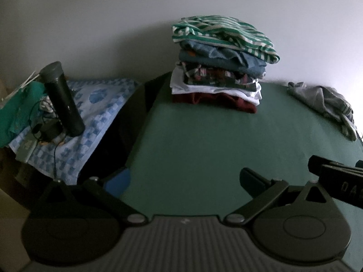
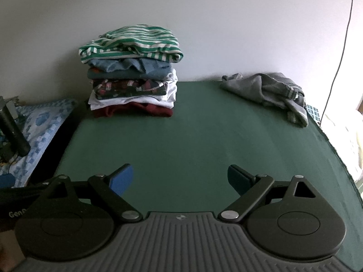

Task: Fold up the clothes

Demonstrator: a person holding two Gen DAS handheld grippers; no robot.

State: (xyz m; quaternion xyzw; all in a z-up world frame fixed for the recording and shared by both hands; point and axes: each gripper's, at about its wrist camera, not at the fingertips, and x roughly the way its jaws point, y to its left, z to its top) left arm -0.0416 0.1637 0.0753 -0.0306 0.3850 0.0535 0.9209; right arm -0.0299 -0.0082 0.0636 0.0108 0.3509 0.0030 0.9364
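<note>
On the green surface (image 2: 192,140), against the white wall (image 2: 204,11), stands a tall stack of folded clothes (image 2: 133,79) with a green-and-white striped shirt (image 2: 131,43) on top. At the far right edge lies a crumpled grey garment (image 2: 267,90), not folded, well apart from the stack. Beside the surface on the left is a blue patterned cloth (image 1: 95,104), and a dark cylinder (image 1: 63,97) stands tilted on it. Both the left tongs (image 1: 188,181) and the right tongs (image 2: 181,179) are spread wide and hold nothing.
</note>
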